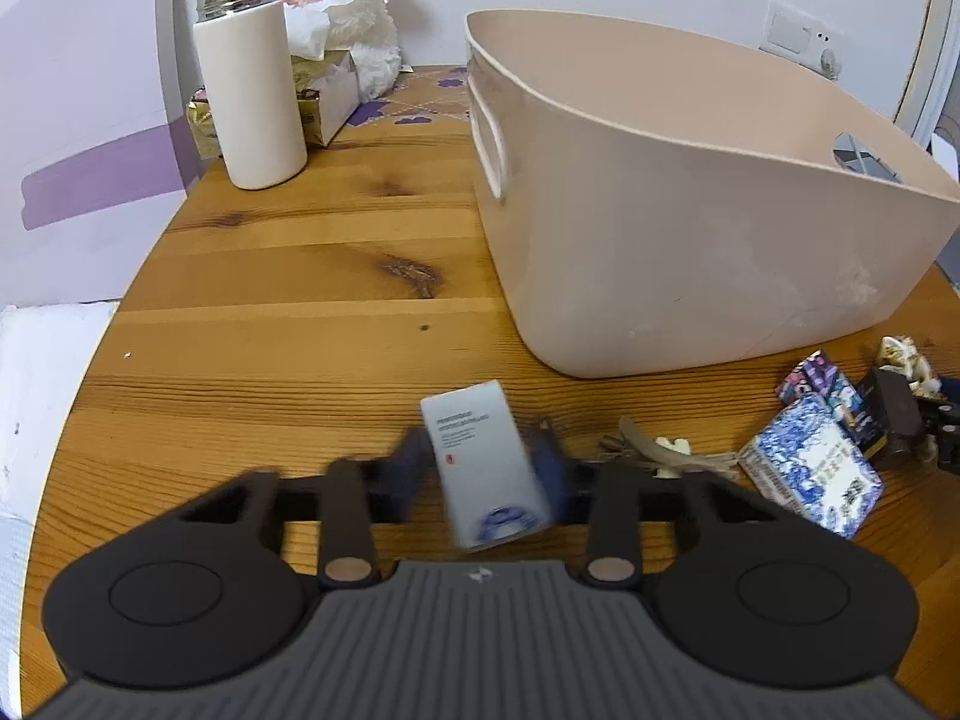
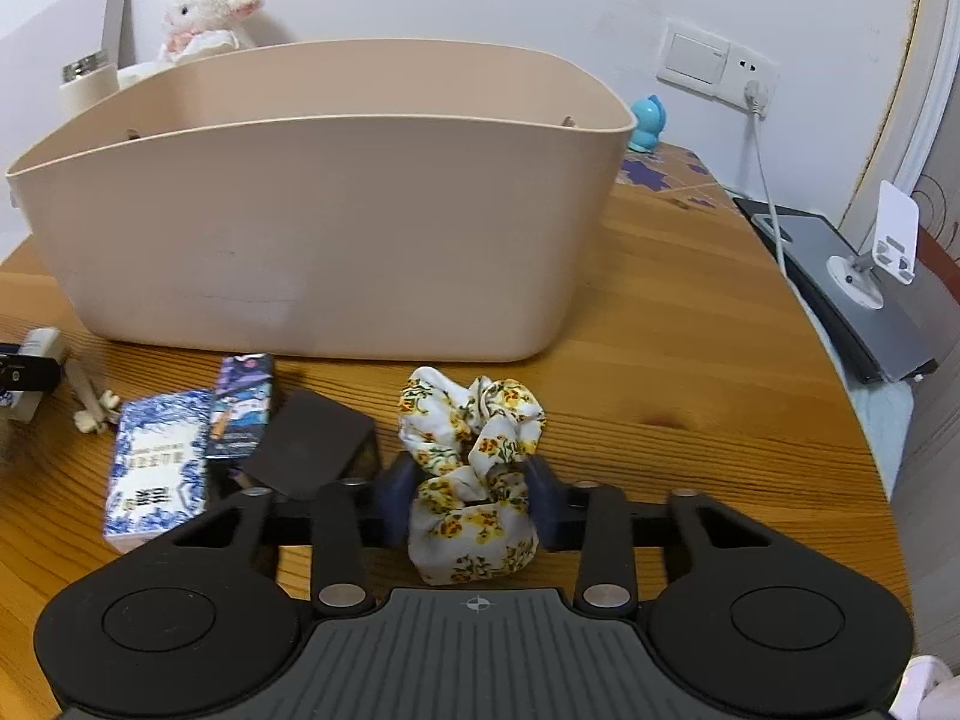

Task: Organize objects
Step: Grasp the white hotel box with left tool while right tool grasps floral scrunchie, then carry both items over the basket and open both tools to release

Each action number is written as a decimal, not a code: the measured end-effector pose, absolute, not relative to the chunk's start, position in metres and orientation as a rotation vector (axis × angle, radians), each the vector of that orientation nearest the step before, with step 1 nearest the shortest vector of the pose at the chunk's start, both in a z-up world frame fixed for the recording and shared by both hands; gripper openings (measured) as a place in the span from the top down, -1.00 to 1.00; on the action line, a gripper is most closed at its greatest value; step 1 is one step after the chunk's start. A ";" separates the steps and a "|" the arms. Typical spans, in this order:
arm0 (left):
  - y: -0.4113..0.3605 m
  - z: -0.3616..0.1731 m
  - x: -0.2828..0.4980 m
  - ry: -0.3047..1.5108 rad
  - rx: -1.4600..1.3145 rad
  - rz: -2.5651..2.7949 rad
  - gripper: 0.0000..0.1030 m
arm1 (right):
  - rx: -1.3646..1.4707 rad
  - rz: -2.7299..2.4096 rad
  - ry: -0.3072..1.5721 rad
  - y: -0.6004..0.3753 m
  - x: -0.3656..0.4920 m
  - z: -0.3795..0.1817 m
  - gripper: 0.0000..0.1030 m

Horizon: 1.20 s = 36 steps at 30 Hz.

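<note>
The left gripper (image 1: 483,471) has its jaws clamped on a small white cardboard box with blue print (image 1: 485,468), and the right gripper (image 2: 470,495) is squeezed around a white floral fabric scrunchie (image 2: 471,471). A big beige plastic tub (image 2: 324,210) sits just ahead of both, on the wooden table (image 1: 270,300).

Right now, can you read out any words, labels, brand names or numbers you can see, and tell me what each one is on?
No text here reads clearly.
White box in the left gripper: grey print lines and a small red mark, blurred.
Blue-and-white patterned box: dark characters on its label, too blurred to quote.
Dark purple box: colourful print, illegible.
Floral scrunchie in the right gripper, beige bin: no text visible.
</note>
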<state>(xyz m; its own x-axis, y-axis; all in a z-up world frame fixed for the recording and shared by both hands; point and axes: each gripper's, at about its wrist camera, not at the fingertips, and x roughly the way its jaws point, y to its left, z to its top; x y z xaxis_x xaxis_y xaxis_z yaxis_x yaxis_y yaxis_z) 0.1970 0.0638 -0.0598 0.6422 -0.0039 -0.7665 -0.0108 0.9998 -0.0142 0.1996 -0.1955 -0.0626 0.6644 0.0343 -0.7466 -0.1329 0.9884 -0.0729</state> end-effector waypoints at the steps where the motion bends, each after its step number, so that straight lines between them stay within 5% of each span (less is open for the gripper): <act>1: 0.064 -0.059 0.197 0.877 -0.022 -0.002 0.35 | -0.126 0.099 0.836 -0.194 0.198 -0.063 0.49; 7: 0.065 -0.058 0.193 0.865 -0.038 0.009 0.36 | -0.141 0.110 0.829 -0.185 0.191 -0.061 0.70; 36: 0.037 0.079 0.140 0.482 0.064 -0.014 0.37 | -0.069 0.129 0.435 -0.189 0.145 0.071 0.71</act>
<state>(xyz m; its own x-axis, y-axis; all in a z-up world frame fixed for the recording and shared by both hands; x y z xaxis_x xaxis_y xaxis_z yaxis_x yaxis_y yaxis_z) 0.1402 0.0370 0.0791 0.8858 0.0020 -0.4640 0.0284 0.9979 0.0585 0.1450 -0.1886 0.0705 0.8987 0.1101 -0.4245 -0.1395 0.9895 -0.0388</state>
